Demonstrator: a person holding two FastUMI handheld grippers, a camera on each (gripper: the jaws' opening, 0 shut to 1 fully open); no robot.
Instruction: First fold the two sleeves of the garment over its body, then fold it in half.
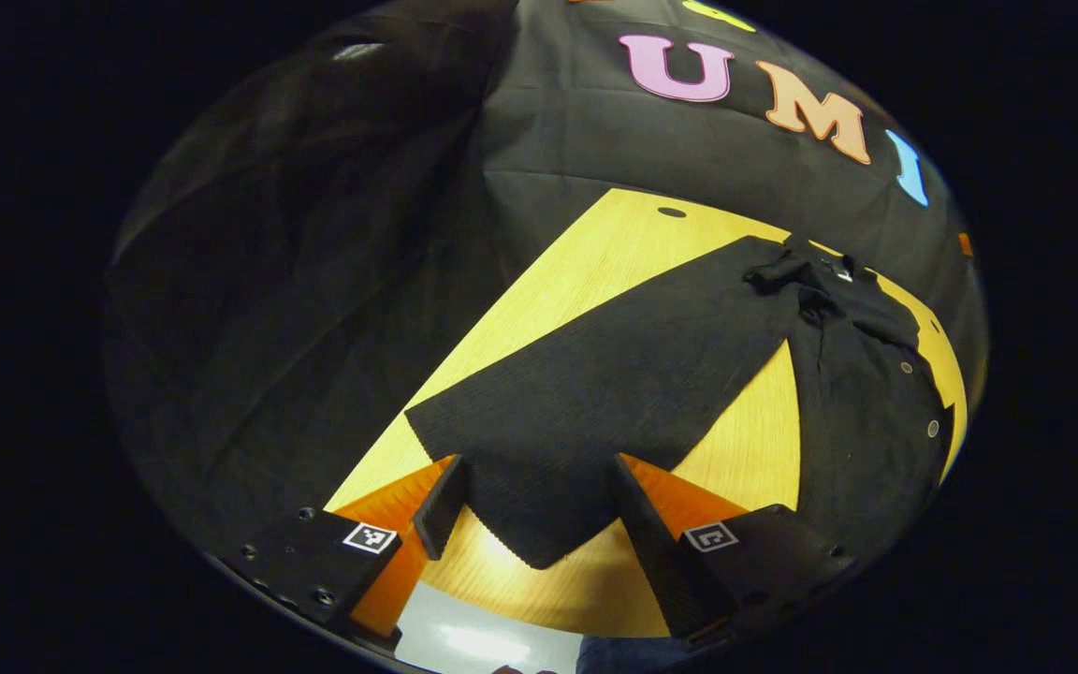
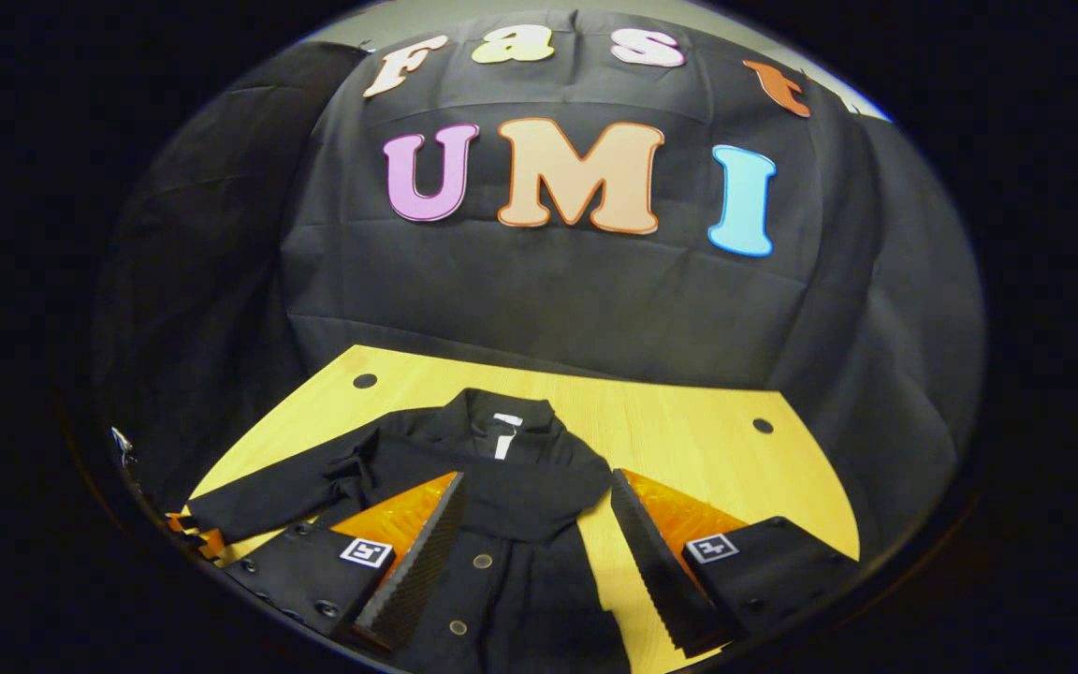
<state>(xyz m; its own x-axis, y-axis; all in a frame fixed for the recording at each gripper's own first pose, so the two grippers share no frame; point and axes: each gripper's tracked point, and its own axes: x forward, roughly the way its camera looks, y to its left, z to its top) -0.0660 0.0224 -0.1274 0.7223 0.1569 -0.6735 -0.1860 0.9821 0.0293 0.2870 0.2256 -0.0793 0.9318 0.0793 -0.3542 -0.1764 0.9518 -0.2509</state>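
Pale wood-grain laminate forms the bench [image 2: 689, 421], a smooth yellow top with small dark round holes near its far corners, backed by creased black cloth. Nearest in the left gripper view, the left tool [image 1: 539, 515] stands wide open, its two ridged black fingers [image 1: 441, 505] on orange mounts set either side of the cuff end of a sleeve [image 1: 595, 393] without pressing on it; it holds nothing. That sleeve is a broad, flat band of finely ribbed black knit, its long axis running from the tool diagonally up and right to the shoulder. Beyond it the garment [image 1: 876, 412], a black cardigan-like top with pale round buttons [image 1: 932, 429] down its front, lies flat on the bench, its collar toward the far edge. In the right gripper view the right tool [image 2: 539, 562] is likewise wide open and empty, its saw-toothed fingers [image 2: 413, 571] hovering over the buttoned front. The body's long axis runs from the tool straight away to the collar [image 2: 506, 421], where a white tag shows. One sleeve stretches out leftward; the other lies folded across the chest.
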